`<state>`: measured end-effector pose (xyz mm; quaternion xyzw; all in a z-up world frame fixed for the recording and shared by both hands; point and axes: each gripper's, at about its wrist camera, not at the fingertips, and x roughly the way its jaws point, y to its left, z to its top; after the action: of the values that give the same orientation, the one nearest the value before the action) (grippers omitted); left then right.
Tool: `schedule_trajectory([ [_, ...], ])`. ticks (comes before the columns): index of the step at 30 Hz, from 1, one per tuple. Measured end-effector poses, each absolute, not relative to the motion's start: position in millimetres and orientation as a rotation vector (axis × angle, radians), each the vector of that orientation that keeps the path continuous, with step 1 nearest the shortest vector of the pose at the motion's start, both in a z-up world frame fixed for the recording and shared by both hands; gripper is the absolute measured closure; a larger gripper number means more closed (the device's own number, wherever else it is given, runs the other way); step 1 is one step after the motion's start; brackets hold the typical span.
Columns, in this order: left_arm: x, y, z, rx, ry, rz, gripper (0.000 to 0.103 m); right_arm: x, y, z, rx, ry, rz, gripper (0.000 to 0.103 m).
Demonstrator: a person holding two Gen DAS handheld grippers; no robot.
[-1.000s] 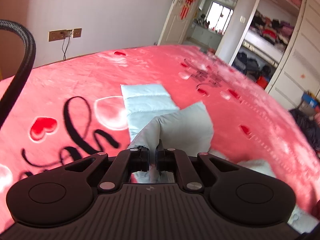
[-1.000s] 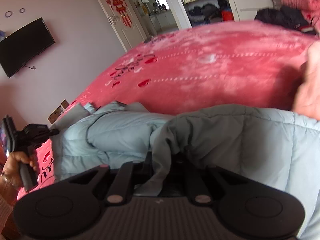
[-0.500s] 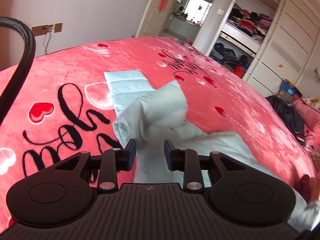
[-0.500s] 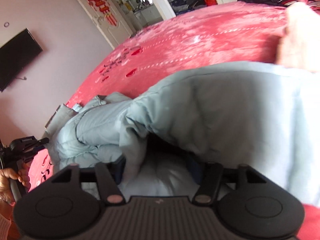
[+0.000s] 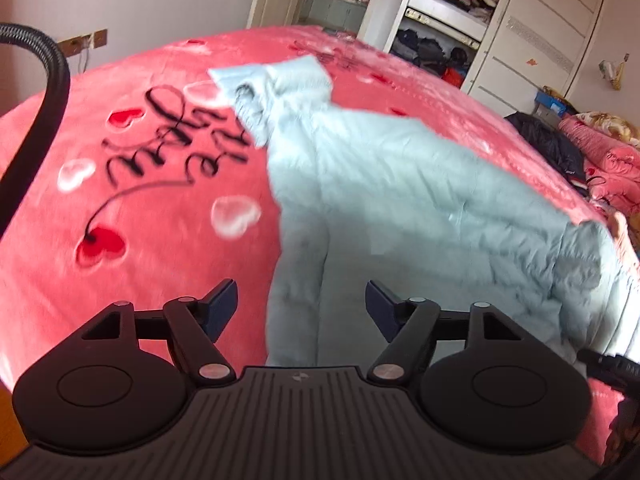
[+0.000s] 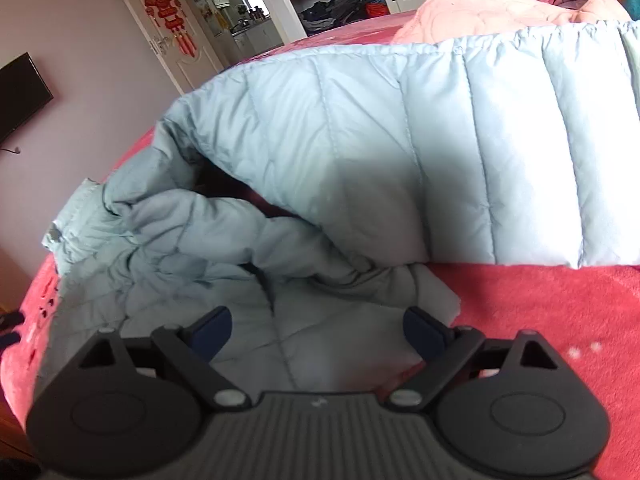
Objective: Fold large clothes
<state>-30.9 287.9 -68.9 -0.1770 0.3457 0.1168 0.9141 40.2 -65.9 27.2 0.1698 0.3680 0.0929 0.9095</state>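
A pale blue quilted down coat (image 5: pixel 392 200) lies spread on the red bed blanket (image 5: pixel 132 216), its sleeve (image 5: pixel 276 92) bunched at the far end. My left gripper (image 5: pixel 301 304) hovers over the coat's near edge, its jaws opening wide and touching nothing. In the right wrist view the same coat (image 6: pixel 360 128) is folded over itself, a quilted panel arching above crumpled lining. My right gripper (image 6: pixel 318 330) hangs just above the lining, jaws opening, the cloth below them and not pinched.
The red blanket (image 6: pixel 540 320) carries black script and heart prints. A black hose (image 5: pixel 44 100) curves at the left. An open wardrobe (image 5: pixel 440 20), a doorway and piled bedding (image 5: pixel 600 148) stand beyond the bed. A pink quilt (image 6: pixel 500 12) lies behind the coat.
Both grippers were shut on coat fabric a second ago; both have let go and opened wide. The left gripper has drawn back from the coat, which now lies flatter on the bed.
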Motion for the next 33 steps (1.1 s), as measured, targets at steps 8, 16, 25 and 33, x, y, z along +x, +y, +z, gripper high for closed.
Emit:
schedule_trajectory([
  [8,-26,284,-110,-0.38,0.788,0.236,0.011,55,-64,8,0.391,0.748,0.206,0.001],
  [16,-18,256,-113,-0.326,0.779,0.22,0.034,50,-47,8,0.373,0.764,0.24,0.041],
  [25,-33,252,-96,-0.335,0.782,0.236,0.094,34,-33,19,0.488,0.806,0.29,0.097],
  [33,-53,258,-65,-0.307,0.749,0.173,0.097,-4,-29,53,0.502,0.793,0.356,0.099],
])
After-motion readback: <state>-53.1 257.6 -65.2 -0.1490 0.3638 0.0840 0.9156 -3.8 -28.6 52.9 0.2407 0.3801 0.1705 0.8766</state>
